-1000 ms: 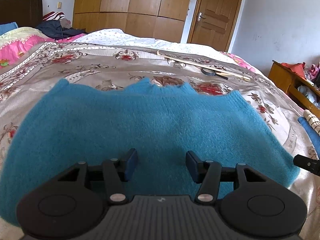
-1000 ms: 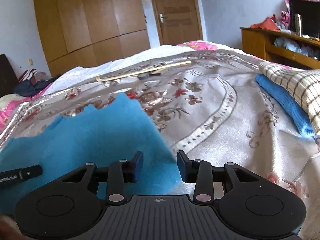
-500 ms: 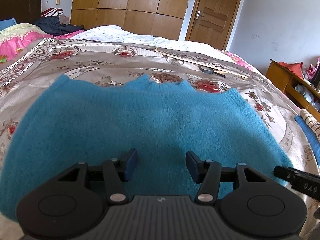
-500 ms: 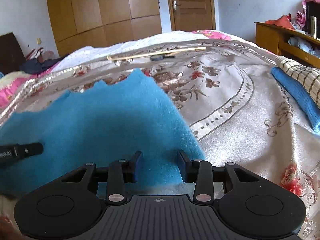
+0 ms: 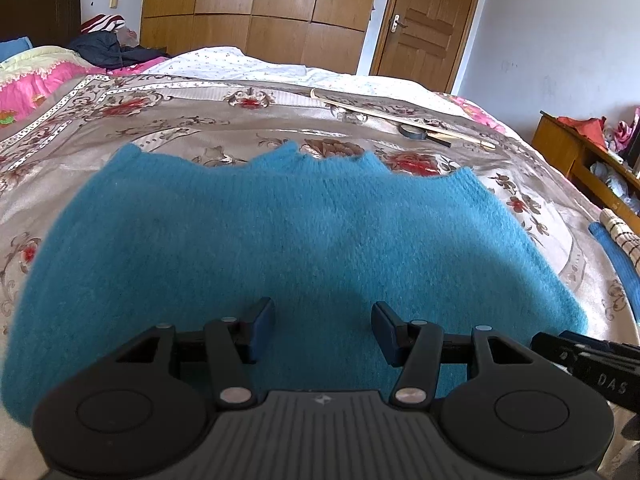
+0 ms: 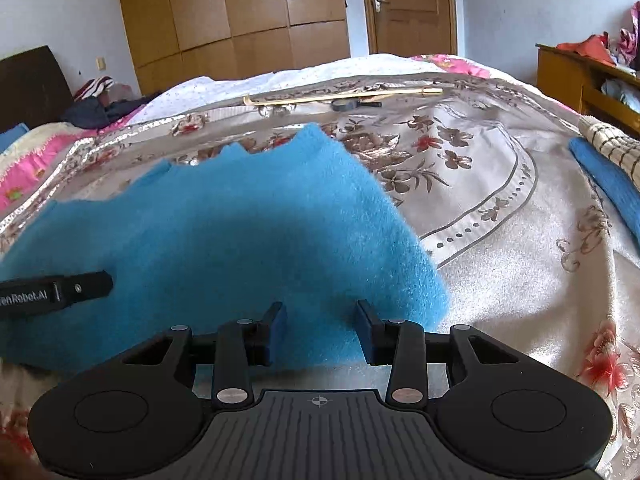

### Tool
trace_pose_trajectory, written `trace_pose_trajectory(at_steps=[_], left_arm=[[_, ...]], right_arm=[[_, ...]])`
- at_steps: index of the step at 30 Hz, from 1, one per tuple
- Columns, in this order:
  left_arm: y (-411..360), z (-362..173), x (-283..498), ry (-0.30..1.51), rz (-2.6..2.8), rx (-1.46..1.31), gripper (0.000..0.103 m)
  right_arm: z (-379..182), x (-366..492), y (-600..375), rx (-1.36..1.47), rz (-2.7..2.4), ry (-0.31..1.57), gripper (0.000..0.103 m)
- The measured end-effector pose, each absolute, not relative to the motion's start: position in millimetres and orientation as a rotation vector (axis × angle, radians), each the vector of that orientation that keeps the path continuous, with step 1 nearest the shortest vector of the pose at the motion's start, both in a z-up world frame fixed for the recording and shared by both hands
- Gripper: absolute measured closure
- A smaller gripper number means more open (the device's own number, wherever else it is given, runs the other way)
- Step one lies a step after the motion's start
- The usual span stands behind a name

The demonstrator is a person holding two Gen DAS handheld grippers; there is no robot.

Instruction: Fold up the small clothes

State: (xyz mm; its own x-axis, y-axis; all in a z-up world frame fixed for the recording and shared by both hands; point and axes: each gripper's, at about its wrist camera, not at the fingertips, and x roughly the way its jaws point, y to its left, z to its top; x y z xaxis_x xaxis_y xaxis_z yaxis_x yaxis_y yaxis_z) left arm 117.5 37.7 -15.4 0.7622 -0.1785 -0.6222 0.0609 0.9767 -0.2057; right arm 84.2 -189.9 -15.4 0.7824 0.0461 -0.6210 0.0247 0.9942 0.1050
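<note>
1. A blue knitted garment (image 5: pixel 304 248) lies spread flat on a bed under a floral satin bedspread (image 5: pixel 168 120), its scalloped edge facing the far side of the room.
2. The left gripper (image 5: pixel 323 330) hangs over the garment's near middle, jaws parted with a clear gap and nothing between the pads but the knit below them; whether the tips touch the fabric cannot be told.
3. The right gripper (image 6: pixel 321 330) sits at the garment's near right corner (image 6: pixel 424 300), jaws likewise apart and holding nothing; the garment's near edge runs just under them, with bare bedspread showing below.
4. Each gripper's finger shows at the edge of the other's view: the right one at the lower right of the left view, the left one at the left of the right view.
5. A folded blue cloth (image 6: pixel 608 184) and a checked cloth (image 6: pixel 612 148) lie well apart to the right; a long stick (image 5: pixel 400 118) and a tape roll (image 5: pixel 414 131) rest farther up the bed.
</note>
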Motion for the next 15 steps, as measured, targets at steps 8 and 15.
trace_pose_trajectory(at_steps=[8, 15], left_arm=[[43.8, -13.4, 109.7, 0.701, -0.139, -0.207, 0.039], [40.7, -12.8, 103.5, 0.707, -0.134, -0.178, 0.039]], right_arm=[[-12.4, 79.1, -180.6, 0.106, 0.058, 0.664, 0.065], [-10.4, 78.5, -177.8, 0.109, 0.073, 0.664, 0.065]])
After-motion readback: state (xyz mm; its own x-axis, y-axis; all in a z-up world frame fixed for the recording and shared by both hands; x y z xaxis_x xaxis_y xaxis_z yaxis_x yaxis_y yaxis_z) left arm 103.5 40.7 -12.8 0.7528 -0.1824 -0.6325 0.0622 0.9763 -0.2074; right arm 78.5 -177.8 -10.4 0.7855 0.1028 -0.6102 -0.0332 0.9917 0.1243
